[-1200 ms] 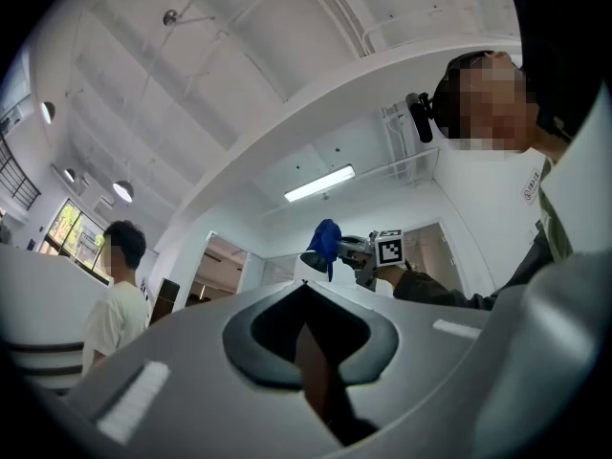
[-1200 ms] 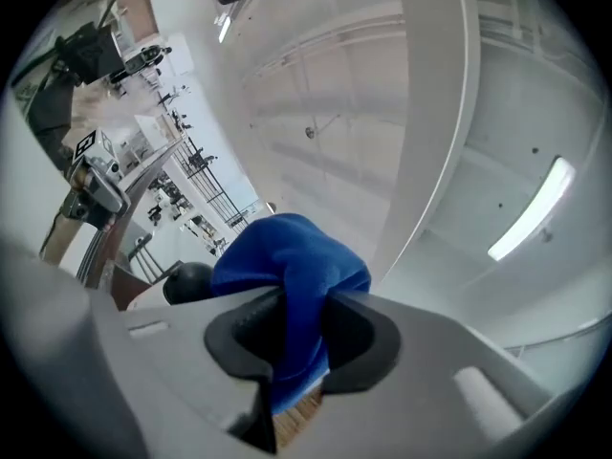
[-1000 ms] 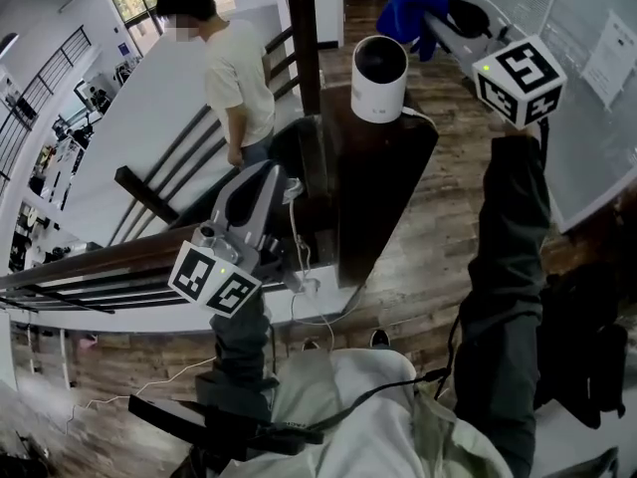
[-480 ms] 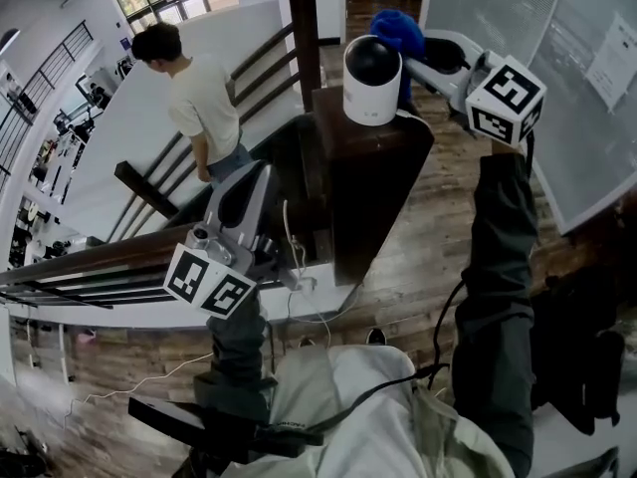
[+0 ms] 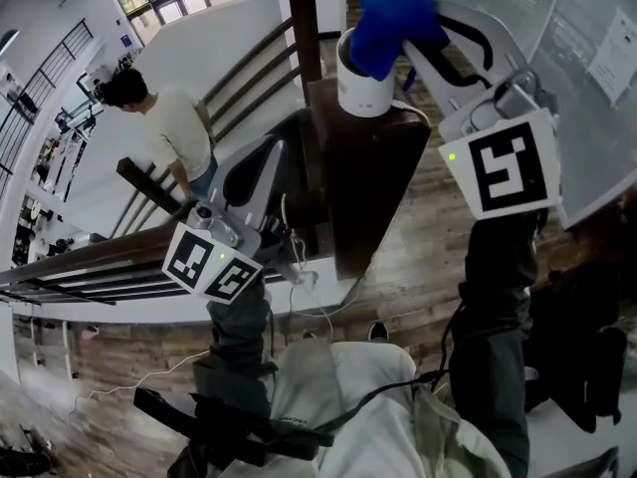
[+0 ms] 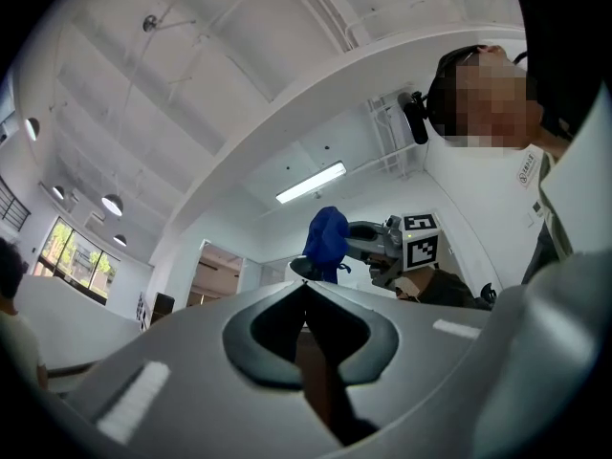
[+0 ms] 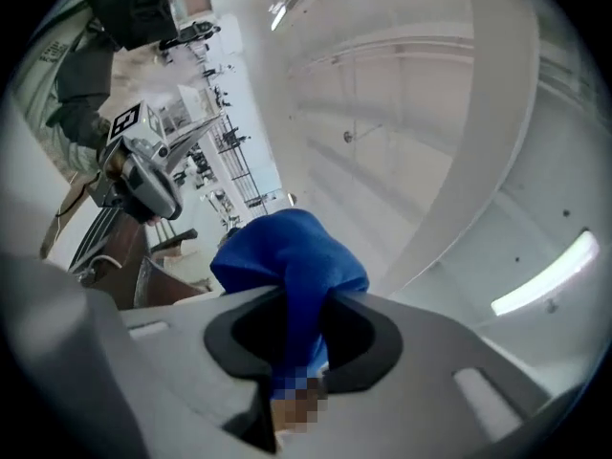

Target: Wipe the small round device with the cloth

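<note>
— Where's the device (image 5: pixel 363 93)?

— Upright at the far end of the dark ledge (image 5: pixel 383 167), its long axis vertical. It's a white cylinder, and its top is hidden.

— Hidden by what?

— The cloth (image 5: pixel 390 23). The right gripper (image 5: pixel 413 43) is clamped on a fold of it, and the blue bundle hangs off the jaw tips right over the device's top. It looks to rest there, but I can't tell whether it is pressing.

— So the device lies which way from the tool?

— Straight below the bundle. I'd judge the wipe runs across the top and then down the curved wall, so the right gripper has to circle a standing cylinder.

— And the left gripper (image 5: pixel 264 162)?

— Low and well apart, by the ledge's near left side. Its jaws are closed together with nothing between them. The right one is far nearer.

— Could the device tip?

— Possibly. Nothing braces it, and the ledge narrows toward its near end.

— The room?

— There's a plank floor below, a railing (image 5: pixel 119 257) on the left and a person (image 5: pixel 169 132) standing beyond it.
</note>
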